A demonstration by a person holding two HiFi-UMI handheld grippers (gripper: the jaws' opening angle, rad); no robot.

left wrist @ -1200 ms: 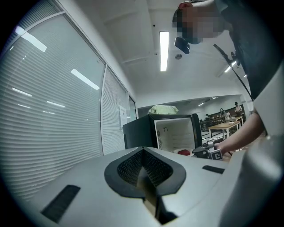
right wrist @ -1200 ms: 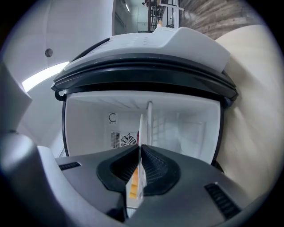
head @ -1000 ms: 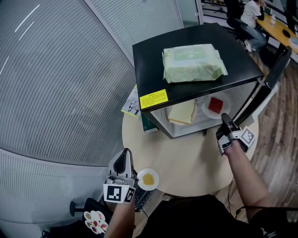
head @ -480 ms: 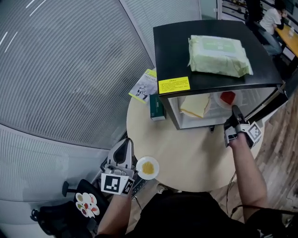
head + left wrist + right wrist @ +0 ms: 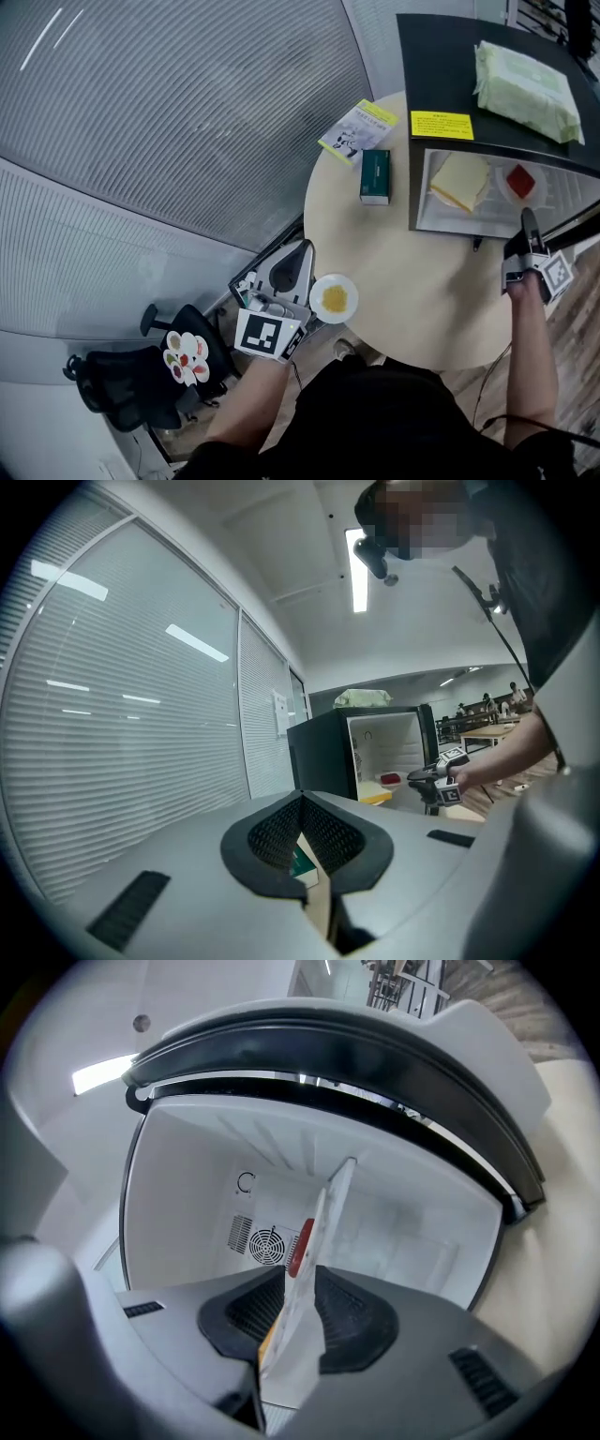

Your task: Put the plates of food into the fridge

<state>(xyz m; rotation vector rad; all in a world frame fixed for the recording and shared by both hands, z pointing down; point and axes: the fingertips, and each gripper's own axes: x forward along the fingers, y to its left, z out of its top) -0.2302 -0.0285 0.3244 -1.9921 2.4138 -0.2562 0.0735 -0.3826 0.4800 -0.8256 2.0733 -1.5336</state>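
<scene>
1. Head view, changes: the whole scene has slid toward 2 o'clock. The black fridge (image 5: 450,66) is now cut by the frame edge, and an office chair (image 5: 122,389) shows at 8 o'clock.
2. The right gripper (image 5: 528,218) stays at the fridge mouth, at the table's 3 o'clock. Its jaws have just been opening, with the rim of the plate of red food (image 5: 504,190) between them. That plate lies inside the fridge beside a pale yellow slab of food (image 5: 459,181).
3. The left gripper (image 5: 298,249) remains just beside the plate of yellow food (image 5: 318,309), which has kept its place at the table's 8 o'clock edge.
4. Head view, surroundings: the round beige table (image 5: 412,272) carries a booklet (image 5: 356,127) and a green box (image 5: 375,176) toward 11 o'clock. A wipes pack (image 5: 525,80) lies on the fridge. Slatted blinds (image 5: 187,122) fill 9 to 12 o'clock, and there is wood floor (image 5: 581,328) at 4.
5. Left gripper view: the left gripper (image 5: 302,803) has its tips meeting, closed on nothing. The green box (image 5: 302,862) shows through the gap behind them. The open fridge (image 5: 319,752) stands at 1 o'clock with the right gripper (image 5: 436,780) at its mouth. There are blinds (image 5: 122,714) at 9 and a ceiling light (image 5: 356,569) at 12.
6. Right gripper view: the plate of red food (image 5: 323,1213) stands edge-on in the right gripper (image 5: 302,1288), with the pads spread to either side and not pinching it. Behind is the white fridge (image 5: 394,1222) interior with a fan vent (image 5: 272,1244). The table (image 5: 562,1194) shows at 3 o'clock.
</scene>
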